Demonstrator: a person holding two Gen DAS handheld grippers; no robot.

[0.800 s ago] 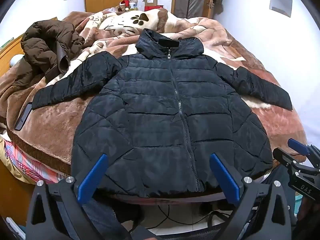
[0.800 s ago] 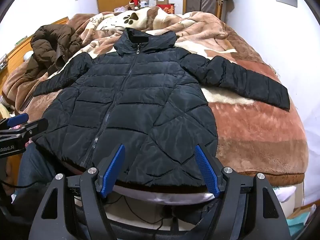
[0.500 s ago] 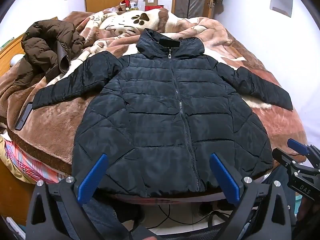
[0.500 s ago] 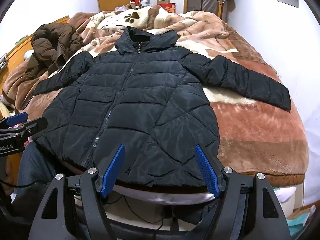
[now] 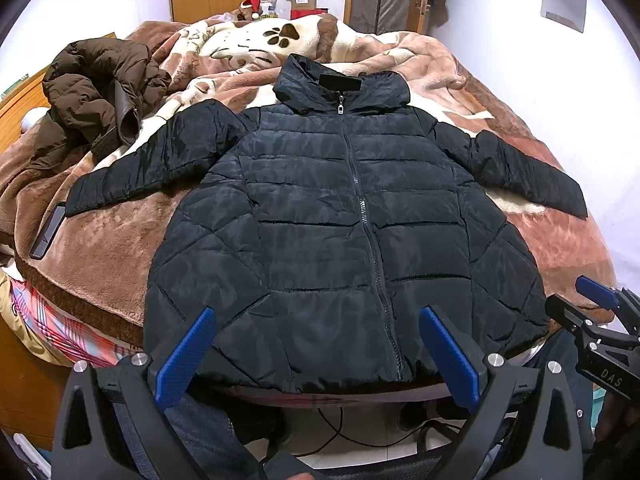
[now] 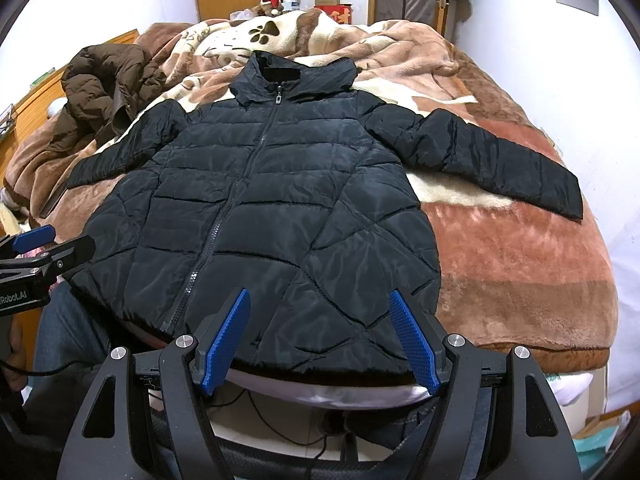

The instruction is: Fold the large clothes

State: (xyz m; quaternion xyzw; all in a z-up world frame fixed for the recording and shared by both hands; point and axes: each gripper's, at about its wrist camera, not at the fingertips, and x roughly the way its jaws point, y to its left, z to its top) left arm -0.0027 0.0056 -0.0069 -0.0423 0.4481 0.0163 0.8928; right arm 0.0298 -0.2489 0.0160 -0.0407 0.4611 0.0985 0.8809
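A black puffer jacket (image 5: 344,216) lies zipped and spread flat, sleeves out, at the bed's (image 5: 560,248) near edge; left gripper (image 5: 320,354) and right gripper (image 6: 322,338) hover before its hem, fingers open, empty.

We see a black quilted puffer jacket (image 5: 332,224) spread flat and face up on the bed (image 5: 120,248), zipped shut to the collar. Its collar points toward the far end of the bed, and its hem lies along the near edge, slightly overhanging it. Both sleeves stretch out sideways and angle a little toward the near edge, one toward each side of the bed.
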